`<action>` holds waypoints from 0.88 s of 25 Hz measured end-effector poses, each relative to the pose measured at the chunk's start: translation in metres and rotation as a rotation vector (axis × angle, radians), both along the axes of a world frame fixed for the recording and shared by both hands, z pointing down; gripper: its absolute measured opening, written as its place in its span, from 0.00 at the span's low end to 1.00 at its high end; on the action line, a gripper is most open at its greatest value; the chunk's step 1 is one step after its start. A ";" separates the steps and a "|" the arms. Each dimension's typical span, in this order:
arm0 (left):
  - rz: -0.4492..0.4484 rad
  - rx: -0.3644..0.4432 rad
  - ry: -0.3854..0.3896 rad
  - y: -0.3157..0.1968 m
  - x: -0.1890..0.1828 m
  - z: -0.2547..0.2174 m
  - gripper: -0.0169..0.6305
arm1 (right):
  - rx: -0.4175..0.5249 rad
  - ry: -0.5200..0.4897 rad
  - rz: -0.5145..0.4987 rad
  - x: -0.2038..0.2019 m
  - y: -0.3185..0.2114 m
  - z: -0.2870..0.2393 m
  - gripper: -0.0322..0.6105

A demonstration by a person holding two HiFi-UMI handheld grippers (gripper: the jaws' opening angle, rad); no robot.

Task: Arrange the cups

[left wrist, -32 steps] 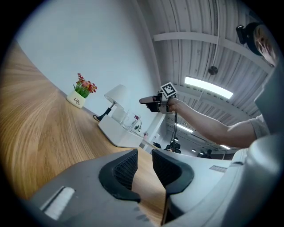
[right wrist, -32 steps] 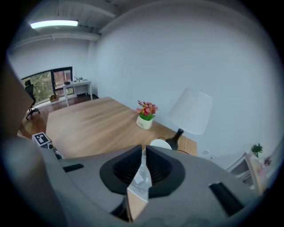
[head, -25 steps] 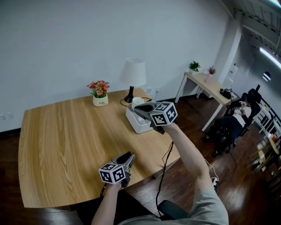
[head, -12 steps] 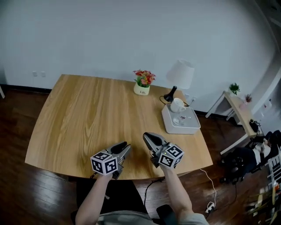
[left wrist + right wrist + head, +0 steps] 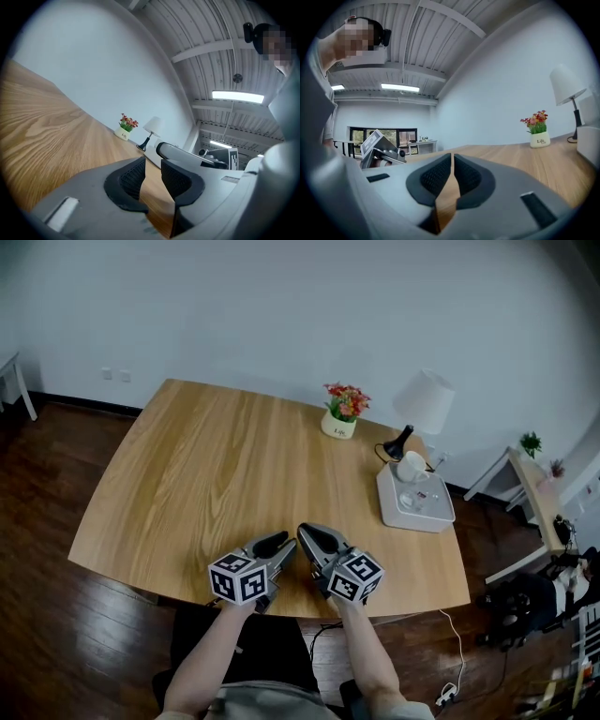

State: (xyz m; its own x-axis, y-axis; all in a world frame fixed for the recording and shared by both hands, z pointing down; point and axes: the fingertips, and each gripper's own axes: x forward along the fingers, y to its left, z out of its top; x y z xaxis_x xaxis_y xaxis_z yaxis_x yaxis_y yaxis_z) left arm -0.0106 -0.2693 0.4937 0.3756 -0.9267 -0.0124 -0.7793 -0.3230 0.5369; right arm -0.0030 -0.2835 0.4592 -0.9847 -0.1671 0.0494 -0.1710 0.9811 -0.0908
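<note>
Grippers idle, cup (image 5: pixel 410 468) on tray (image 5: pixel 439 518)
Left gripper (image 5: pixel 277 542) barely parted, right gripper (image 5: pixel 309 534) closed; both empty and level, well apart from tray, apparently parked between moves.

Office-like room: large wooden table (image 5: pixel 216 474) with lamp (image 5: pixel 427 401) and flowerpot (image 5: pixel 339 426), white side desk (image 5: pixel 536 493) by the wall (image 5: pixel 281 306), dark plank floor (image 5: pixel 56 615), strip lights (image 5: pixel 236 96) under a ribbed ceiling (image 5: pixel 211 28).
</note>
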 end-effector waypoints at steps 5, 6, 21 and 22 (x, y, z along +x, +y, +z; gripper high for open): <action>-0.048 -0.016 -0.103 0.005 -0.009 0.005 0.18 | -0.009 -0.012 -0.026 -0.010 0.012 0.004 0.07; -0.055 -0.019 -0.099 0.006 -0.013 0.005 0.18 | -0.012 -0.018 -0.030 -0.011 0.014 0.004 0.07; -0.112 -0.003 0.030 0.032 -0.047 -0.001 0.17 | -0.041 -0.045 -0.107 -0.024 0.042 0.009 0.07; -0.117 -0.003 0.026 0.034 -0.049 -0.001 0.17 | -0.041 -0.045 -0.115 -0.025 0.045 0.010 0.07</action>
State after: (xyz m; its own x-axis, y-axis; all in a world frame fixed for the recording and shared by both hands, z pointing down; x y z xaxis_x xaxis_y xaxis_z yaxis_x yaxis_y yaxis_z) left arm -0.0592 -0.2352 0.4930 0.2641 -0.9643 -0.0180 -0.7973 -0.2288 0.5585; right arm -0.0280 -0.2384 0.4688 -0.9986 -0.0513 0.0094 -0.0521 0.9893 -0.1361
